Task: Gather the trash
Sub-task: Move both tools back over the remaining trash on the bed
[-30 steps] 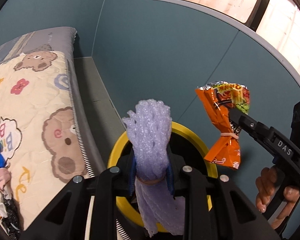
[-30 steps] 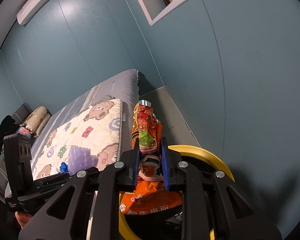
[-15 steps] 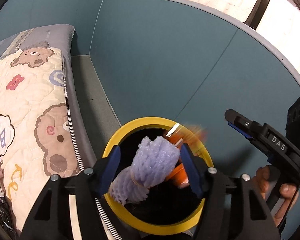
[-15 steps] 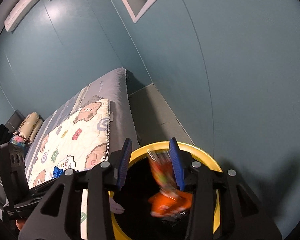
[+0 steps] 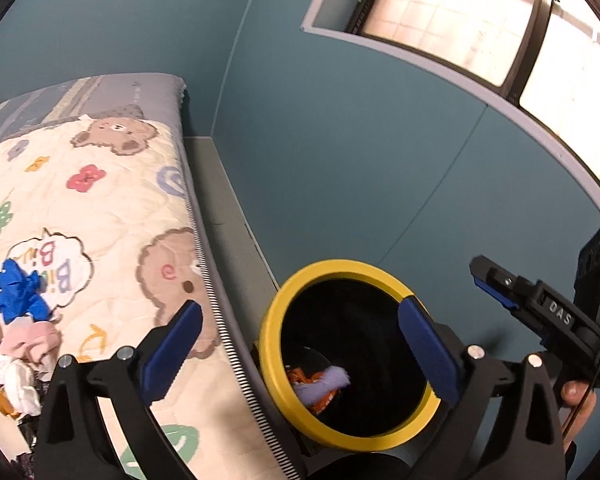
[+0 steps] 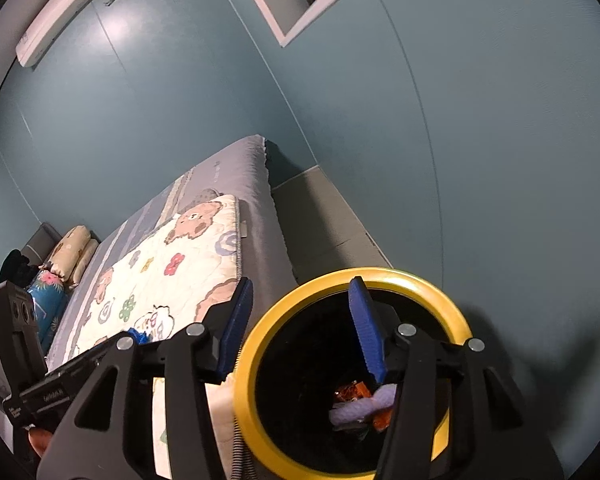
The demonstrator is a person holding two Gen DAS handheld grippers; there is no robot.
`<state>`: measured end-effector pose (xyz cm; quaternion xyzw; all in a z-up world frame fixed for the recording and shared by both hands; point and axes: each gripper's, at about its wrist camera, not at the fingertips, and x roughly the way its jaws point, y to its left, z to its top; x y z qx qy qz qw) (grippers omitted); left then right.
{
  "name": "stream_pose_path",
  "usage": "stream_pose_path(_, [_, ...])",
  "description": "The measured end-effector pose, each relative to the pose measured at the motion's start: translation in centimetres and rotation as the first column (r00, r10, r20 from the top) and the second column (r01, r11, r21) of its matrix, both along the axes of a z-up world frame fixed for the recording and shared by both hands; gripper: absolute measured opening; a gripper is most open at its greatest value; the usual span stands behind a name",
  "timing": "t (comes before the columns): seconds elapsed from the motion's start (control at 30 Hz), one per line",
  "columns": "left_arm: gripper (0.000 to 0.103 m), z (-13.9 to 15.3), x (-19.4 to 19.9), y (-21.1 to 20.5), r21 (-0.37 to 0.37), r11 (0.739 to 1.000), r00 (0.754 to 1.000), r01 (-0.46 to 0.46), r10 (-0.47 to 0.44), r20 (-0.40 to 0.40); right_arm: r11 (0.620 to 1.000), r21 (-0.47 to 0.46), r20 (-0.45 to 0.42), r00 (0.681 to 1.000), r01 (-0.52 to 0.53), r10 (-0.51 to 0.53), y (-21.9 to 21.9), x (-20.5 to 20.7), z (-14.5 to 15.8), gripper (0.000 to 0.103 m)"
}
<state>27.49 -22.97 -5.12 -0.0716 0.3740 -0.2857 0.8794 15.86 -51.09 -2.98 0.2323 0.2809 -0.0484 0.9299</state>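
A black bin with a yellow rim [image 5: 269,344] [image 6: 380,274] stands on the floor between the bed and the wall. At its bottom lie a purple foam net [image 5: 322,385] [image 6: 356,409] and an orange snack wrapper [image 5: 299,376] [image 6: 350,392]. My left gripper [image 5: 296,318] hovers above the bin's near-left side, its jaws opening wide with nothing between them. My right gripper [image 6: 300,293] [image 5: 488,280] is over the rim, jaws also opening and empty. On the quilt lie a blue crumpled piece [image 5: 16,292] and pink and white scraps [image 5: 24,346].
The bed with a bear-print quilt [image 5: 100,200] fills the left. A teal wall [image 5: 360,140] runs close behind the bin, leaving a narrow grey floor strip [image 5: 228,216]. Pillows [image 6: 74,248] lie at the bed's far end. A window [image 5: 460,20] sits above.
Both grippers opened and let go: the purple foam net and the orange wrapper dropped into the bin. My left gripper drew back, so the bin now sits further ahead.
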Motion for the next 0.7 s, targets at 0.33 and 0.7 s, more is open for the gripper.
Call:
stream_pose_path(0.33, [0.095, 1.9, -1.4, 6.7, -0.005, 0.994, 0.993, -0.11, 0.111, 0.045, 0.993, -0.064, 0.031, 0.994, -0.102, 0.104, 5.9, -0.2, 3.0, 0.05])
stream_pose_path(0.7, [0.095, 2.6, -2.2, 18.0, 0.059, 0.951, 0.951, -0.302, 0.297, 0.08, 0.956, -0.098, 0.007, 0.96, -0.278, 0.28, 14.7, 2.0, 3.6, 0.051])
